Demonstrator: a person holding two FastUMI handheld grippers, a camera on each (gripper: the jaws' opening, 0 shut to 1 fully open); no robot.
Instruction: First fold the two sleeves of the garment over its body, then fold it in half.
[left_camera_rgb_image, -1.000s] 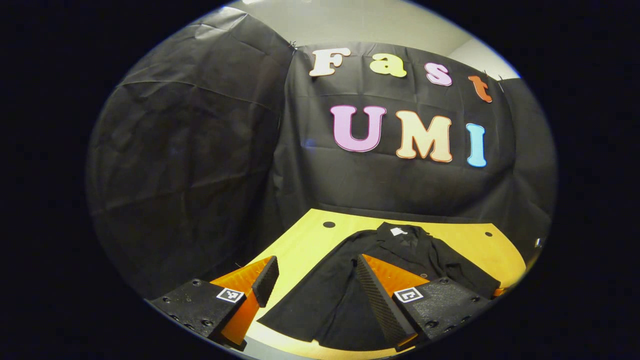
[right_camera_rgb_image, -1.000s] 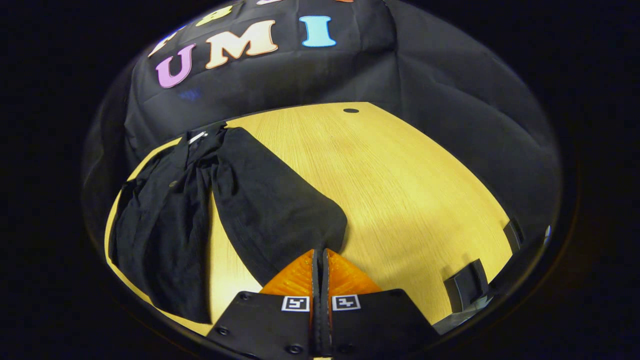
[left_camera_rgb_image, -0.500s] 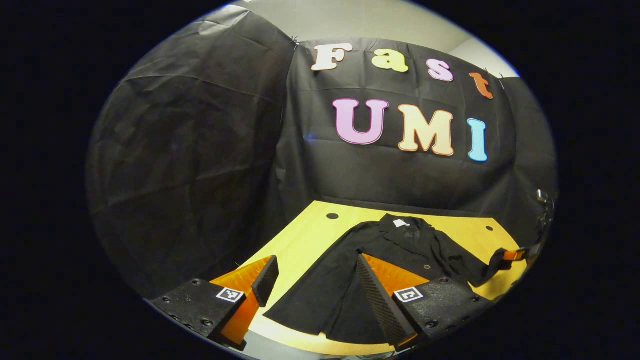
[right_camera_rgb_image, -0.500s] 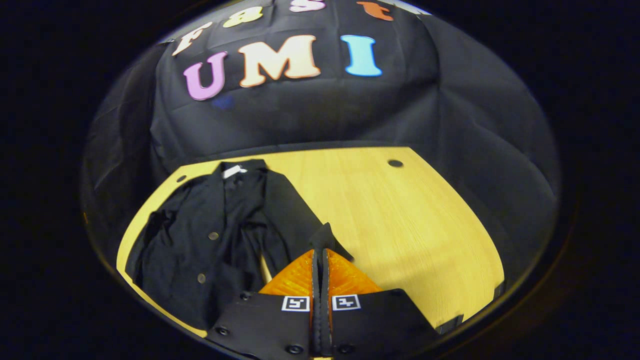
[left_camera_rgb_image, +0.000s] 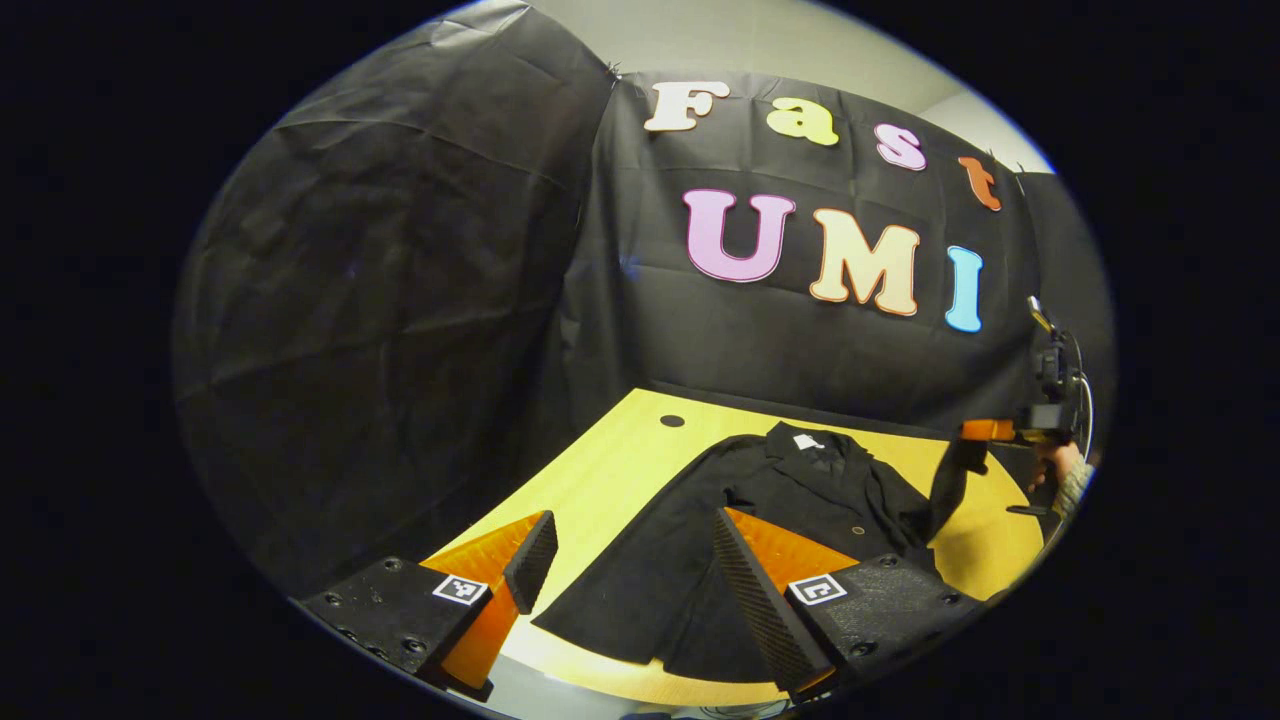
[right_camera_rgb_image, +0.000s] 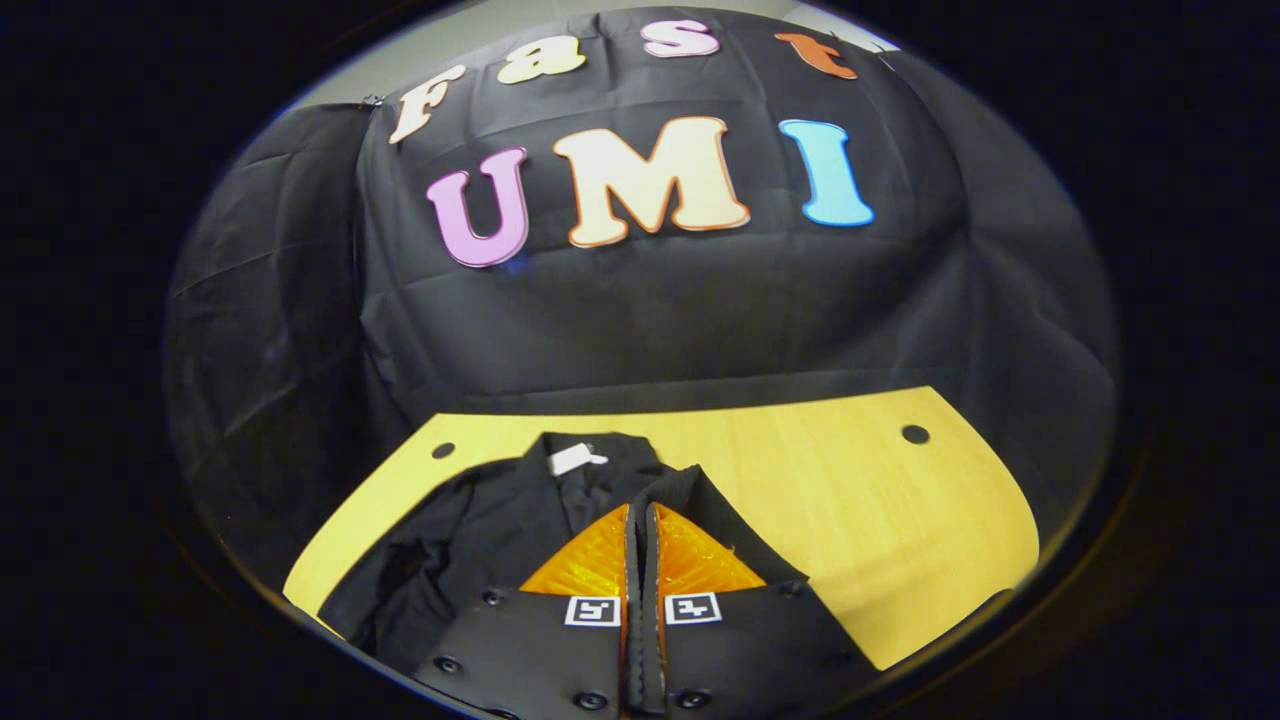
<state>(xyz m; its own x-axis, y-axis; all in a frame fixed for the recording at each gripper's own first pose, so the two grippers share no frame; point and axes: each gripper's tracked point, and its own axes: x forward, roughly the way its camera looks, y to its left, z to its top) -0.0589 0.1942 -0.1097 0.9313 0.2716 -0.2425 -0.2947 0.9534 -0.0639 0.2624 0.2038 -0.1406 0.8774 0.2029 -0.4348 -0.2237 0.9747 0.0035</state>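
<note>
My right gripper (right_camera_rgb_image: 637, 520) is clenched on the coat's sleeve (left_camera_rgb_image: 947, 480), lifted above the worktop's (right_camera_rgb_image: 850, 500) right edge; my left gripper (left_camera_rgb_image: 630, 560) hangs released over the coat (left_camera_rgb_image: 760, 520), which lies mid-worktop. If the thin cloth slips out, I judge the sleeve would drop short of the body.

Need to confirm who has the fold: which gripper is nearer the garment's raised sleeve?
Right. The right gripper has its jaws closed on the raised sleeve, holding it up off the table. The left gripper hangs open over the jacket's opposite side.
</note>
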